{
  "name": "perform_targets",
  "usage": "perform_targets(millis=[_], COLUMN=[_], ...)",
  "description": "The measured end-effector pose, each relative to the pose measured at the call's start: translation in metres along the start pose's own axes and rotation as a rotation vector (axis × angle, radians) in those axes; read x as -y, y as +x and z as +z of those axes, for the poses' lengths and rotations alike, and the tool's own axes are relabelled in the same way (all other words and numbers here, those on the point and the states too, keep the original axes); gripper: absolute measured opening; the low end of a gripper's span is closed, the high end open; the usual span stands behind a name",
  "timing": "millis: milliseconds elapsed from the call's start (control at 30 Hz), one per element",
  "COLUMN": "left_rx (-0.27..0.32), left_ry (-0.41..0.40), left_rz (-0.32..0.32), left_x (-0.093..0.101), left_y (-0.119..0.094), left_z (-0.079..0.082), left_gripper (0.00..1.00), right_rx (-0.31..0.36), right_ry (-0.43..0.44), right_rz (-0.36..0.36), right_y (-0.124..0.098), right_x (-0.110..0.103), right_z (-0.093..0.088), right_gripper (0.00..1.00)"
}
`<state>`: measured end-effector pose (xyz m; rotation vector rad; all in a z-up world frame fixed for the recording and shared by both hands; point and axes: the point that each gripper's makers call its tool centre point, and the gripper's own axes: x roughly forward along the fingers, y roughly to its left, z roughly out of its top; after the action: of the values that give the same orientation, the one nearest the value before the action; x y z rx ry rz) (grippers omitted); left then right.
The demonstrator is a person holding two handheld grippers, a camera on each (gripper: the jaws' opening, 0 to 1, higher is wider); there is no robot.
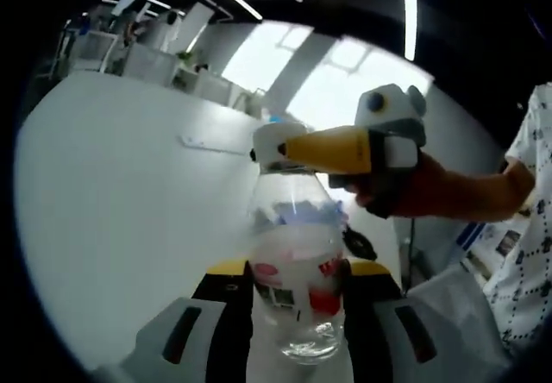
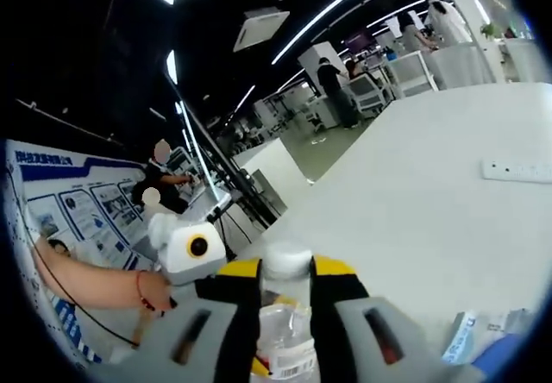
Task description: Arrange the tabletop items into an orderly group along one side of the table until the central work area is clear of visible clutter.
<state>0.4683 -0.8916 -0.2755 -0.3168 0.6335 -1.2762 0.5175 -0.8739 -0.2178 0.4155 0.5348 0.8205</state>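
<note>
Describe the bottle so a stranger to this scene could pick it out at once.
On the big white table, look between the left gripper fingers, which clamp its body. It is the clear plastic bottle, upright, with a red-and-white label. The right gripper pinches its white cap; nothing else here is see-through.
</note>
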Motion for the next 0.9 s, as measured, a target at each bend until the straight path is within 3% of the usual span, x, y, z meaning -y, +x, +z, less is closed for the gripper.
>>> perform_targets(millis=[500,900], left_rx=[0.019,0.014], left_ry=[0.123,0.221], left_rz=[-0.005,0.01], left_x=[-0.009,-0.023], left_y=[0.006,0.011], left_z=[0.039,0.059], left_gripper=[0.37,0.37], right_rx=[0.062,0.134], right_ry=[-0.092,-0.235], right_rz=[-0.01,-0.015], right_y=[-0.001,0.003], right_x=[-0.002,0.0], right_z=[0.037,0.058], right_gripper=[0.18,0.18])
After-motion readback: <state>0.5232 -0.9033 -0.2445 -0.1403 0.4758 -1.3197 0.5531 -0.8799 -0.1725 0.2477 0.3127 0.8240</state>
